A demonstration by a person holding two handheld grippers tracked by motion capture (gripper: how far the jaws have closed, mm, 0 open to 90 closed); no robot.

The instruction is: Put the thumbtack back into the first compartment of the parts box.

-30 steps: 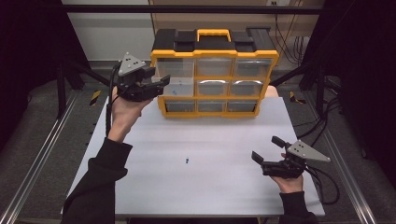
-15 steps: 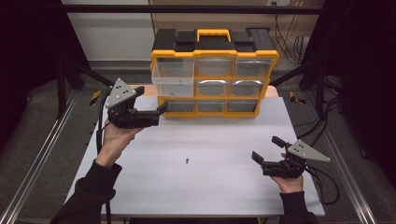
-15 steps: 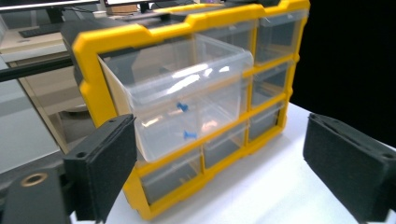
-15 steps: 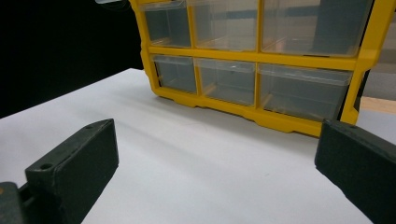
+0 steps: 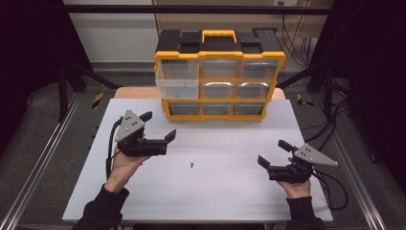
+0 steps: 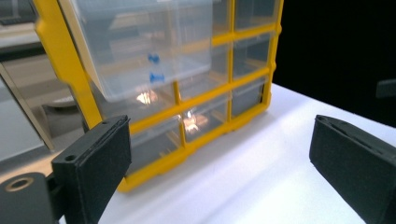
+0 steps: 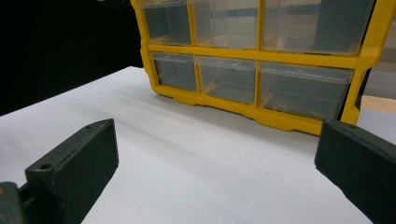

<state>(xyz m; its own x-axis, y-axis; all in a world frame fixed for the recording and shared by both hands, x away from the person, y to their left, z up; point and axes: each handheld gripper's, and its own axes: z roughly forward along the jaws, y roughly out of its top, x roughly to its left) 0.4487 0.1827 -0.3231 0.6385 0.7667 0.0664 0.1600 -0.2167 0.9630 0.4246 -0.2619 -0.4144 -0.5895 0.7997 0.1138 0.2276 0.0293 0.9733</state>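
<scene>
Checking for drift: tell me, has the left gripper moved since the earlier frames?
Yes. The left gripper came down and away from the yellow organizer, toward the table's near edge.

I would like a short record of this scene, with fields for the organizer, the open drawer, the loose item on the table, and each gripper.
organizer: yellow plastic cabinet with a black top and clear drawers, standing at the far edge of the white table
open drawer: clear drawer at the upper left, pulled out, small blue pieces inside
loose item: one small blue piece lying on the table between the two grippers
left gripper: jaws open after just opening, nothing between them, pointed toward the organizer
right gripper: jaws open, empty, low over the table
</scene>
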